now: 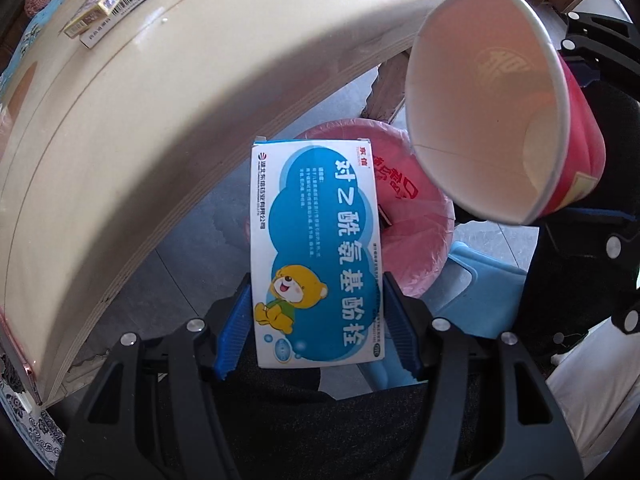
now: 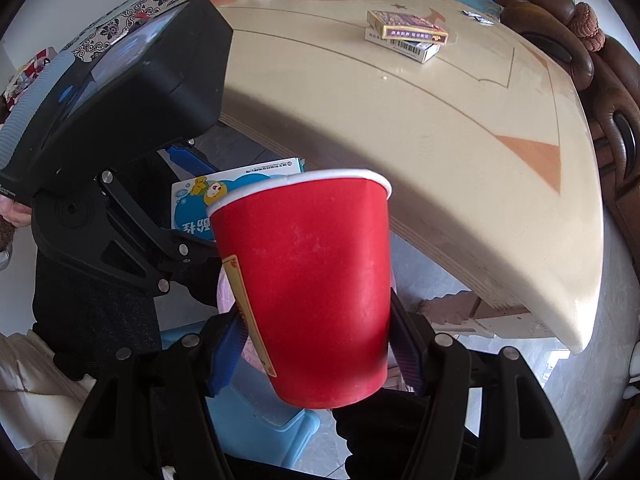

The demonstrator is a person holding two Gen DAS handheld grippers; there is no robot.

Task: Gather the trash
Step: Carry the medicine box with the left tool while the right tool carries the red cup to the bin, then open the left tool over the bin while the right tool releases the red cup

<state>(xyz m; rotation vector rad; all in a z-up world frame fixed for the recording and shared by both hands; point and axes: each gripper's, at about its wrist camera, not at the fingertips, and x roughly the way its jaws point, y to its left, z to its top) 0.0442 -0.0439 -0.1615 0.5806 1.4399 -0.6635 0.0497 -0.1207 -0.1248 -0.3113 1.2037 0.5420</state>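
Left gripper (image 1: 318,328): we note the jaws closed on the long edges of a blue-and-white medicine box (image 1: 316,252), blue pads (image 1: 236,328) flat against either side near its lower end. The box's long axis runs straight out along the fingers, away from the camera, printed face with the cartoon bear toward the lens; its far end is over a bin lined with a pink bag (image 1: 404,216) on the floor. Right gripper (image 2: 316,344): we note the jaws clamped on the lower wall of a red paper cup (image 2: 308,288), the cup's axis pointing forward along the fingers and leaning slightly left at the base, white rim away from the camera. In the left wrist view the same cup (image 1: 496,120) is tipped so its open mouth faces the lens, the white inside visible, hanging above and right of the bin. The two held items sit near each other, off the edge of the cream bench (image 2: 400,120). On the bench top, well apart from both grippers, two small packs (image 2: 408,36) lie stacked. A light blue plastic stool (image 1: 476,292) stands just beside the bin.
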